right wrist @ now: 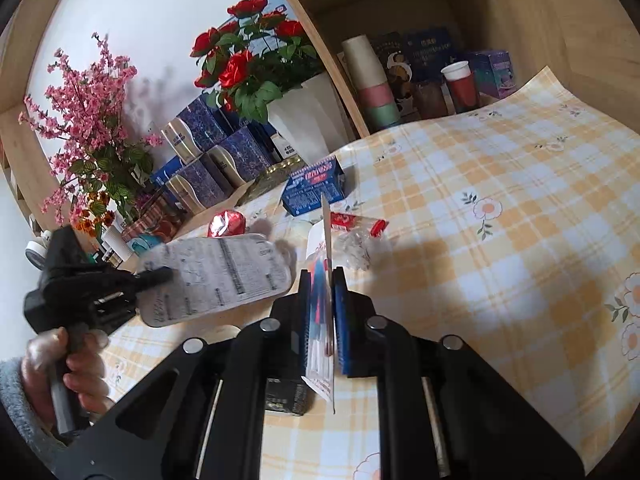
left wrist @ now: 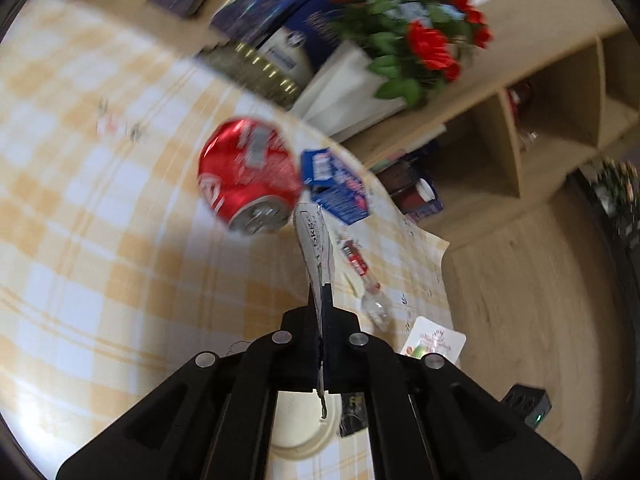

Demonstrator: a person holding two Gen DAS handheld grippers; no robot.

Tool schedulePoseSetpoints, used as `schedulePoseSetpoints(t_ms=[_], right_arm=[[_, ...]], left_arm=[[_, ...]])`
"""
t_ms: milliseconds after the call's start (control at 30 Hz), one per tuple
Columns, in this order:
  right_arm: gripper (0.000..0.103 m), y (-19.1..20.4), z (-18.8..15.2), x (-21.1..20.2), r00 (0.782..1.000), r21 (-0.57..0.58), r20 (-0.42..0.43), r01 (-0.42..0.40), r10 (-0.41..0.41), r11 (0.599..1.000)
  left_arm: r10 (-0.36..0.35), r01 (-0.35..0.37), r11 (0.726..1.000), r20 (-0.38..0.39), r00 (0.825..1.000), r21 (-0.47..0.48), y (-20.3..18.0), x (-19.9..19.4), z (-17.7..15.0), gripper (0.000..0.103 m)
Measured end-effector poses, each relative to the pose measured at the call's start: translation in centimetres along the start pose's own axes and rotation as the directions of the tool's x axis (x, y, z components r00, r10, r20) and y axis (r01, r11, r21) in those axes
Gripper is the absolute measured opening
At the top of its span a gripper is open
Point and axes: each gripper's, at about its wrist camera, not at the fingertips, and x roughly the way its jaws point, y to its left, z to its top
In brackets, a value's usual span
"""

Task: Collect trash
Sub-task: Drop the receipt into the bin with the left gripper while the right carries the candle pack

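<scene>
grippers both clamp: left gripper (left wrist: 320, 300) on flat white printed pouch (left wrist: 316, 244); right gripper (right wrist: 322, 280) on thin card packet (right wrist: 326, 280). edge-on grips look slight; either could slip out.

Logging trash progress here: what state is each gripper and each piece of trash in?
Left gripper: shut on white wrapper.
Right gripper: shut on flat packet.
Can: crushed, lying on tablecloth.
Blue carton: lying on its side.
Plastic bottle: crumpled, lying down.
</scene>
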Motion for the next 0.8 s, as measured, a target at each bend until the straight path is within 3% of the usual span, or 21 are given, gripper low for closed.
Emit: schedulePoseSetpoints(t_ms=[100,300,800], right_arm=[[0.014,0.5,0.6,-1.2,1.0,0.03,0.019,-0.018,0.017,0.999],[0.014,2.8,0.8,-4.8,0.999,0.001,0.044,-0.033,0.033,0.999],[0.014,7.2,-5.1,-15.4,0.997,-0.073,0.012,-0.082,0.083,0.994]], left_arm=[[0.016,-0.02,0.994,0.032,0.999,0.109,-2.8,-2.7,0.2,0.001],[0.024,-0.03,0.972,0.031,0.999,0.235,-6.4,-7.8,-1.6,0.001],[0.051,0.012,0.926,-0.155,0.987,0.378,-5.3,-19.1,-14.9,0.001]])
